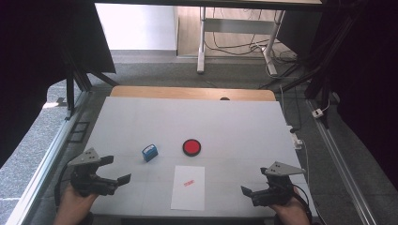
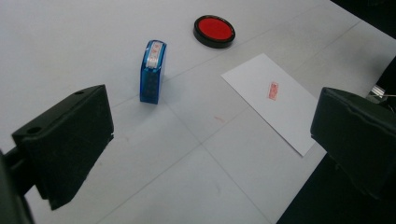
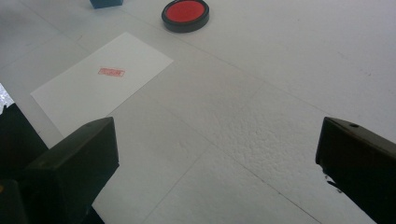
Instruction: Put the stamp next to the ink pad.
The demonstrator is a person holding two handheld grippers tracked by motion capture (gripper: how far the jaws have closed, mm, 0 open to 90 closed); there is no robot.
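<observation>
Both my left gripper [image 1: 119, 170] and right gripper [image 1: 253, 183] stand apart and empty; the paper sheet [image 1: 188, 187] bears 1 red imprint [image 1: 188, 183], so I judge stamping complete, next re-gripping the blue stamp [image 1: 150, 152] beside the ink pad [image 1: 192, 147].

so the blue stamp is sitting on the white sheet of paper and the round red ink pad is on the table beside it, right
Not quite. The blue plastic stamp stands on the bare white table, apart from the white sheet of paper, as the high view shows. The round red ink pad in its black case is indeed on the table.
</observation>
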